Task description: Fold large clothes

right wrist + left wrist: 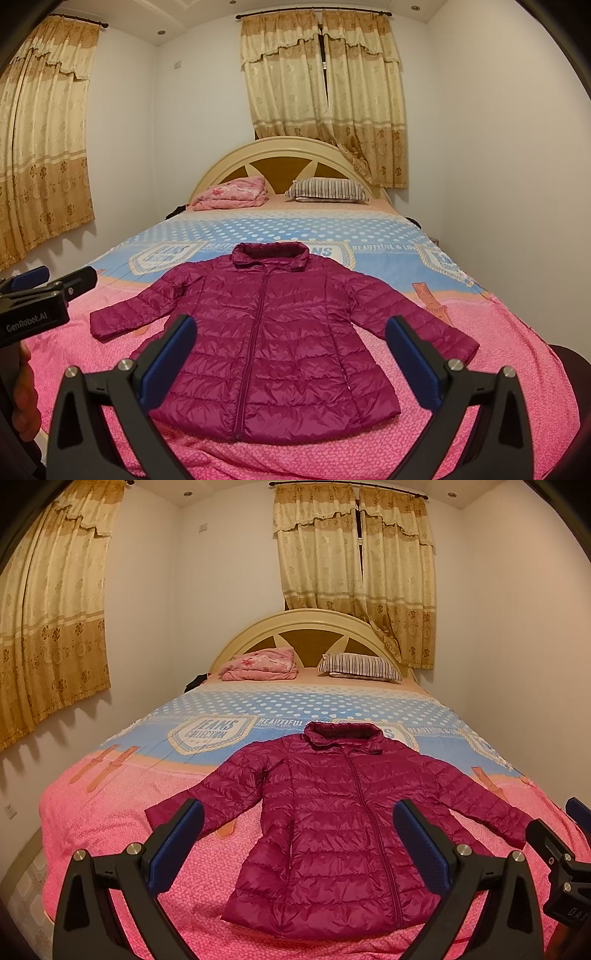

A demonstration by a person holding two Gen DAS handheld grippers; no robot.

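While my left claw (299, 834) and right claw (291, 350) hover agape and empty above the bed (517, 332), the jacket (266, 332) lies flat, zipped, sleeves spread, and its slick puffy quilting could slip a shallow pinch or spring any fold undone.

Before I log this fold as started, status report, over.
Left gripper open, empty. Right gripper open, empty. Magenta puffer jacket flat on bedspread, zipped, sleeves spread, unfolded. Nothing on it.
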